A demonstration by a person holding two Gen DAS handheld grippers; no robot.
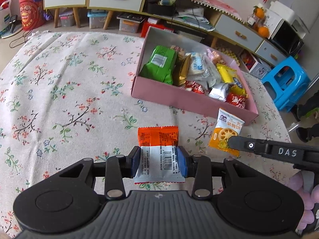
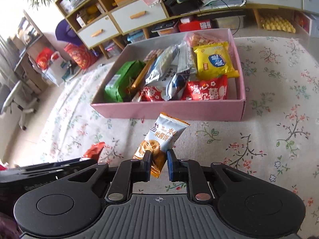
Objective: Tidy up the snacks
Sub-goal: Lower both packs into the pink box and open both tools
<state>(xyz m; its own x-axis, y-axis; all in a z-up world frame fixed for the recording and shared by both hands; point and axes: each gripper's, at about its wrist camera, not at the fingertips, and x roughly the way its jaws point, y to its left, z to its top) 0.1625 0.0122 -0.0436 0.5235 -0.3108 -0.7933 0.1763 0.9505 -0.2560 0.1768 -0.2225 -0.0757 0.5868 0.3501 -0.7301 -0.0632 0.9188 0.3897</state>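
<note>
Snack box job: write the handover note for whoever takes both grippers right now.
Left gripper: shut on the orange-and-white packet, held over the floral cloth, short of the box.
Right gripper: jaws shut on the lower end of the biscuit packet, lifted just in front of the pink box.
Done: the box already holds many snacks, among them a green pack and a yellow packet.
Left: carry both held packets over the near wall and release them inside. No other loose snacks are visible on the cloth.
</note>
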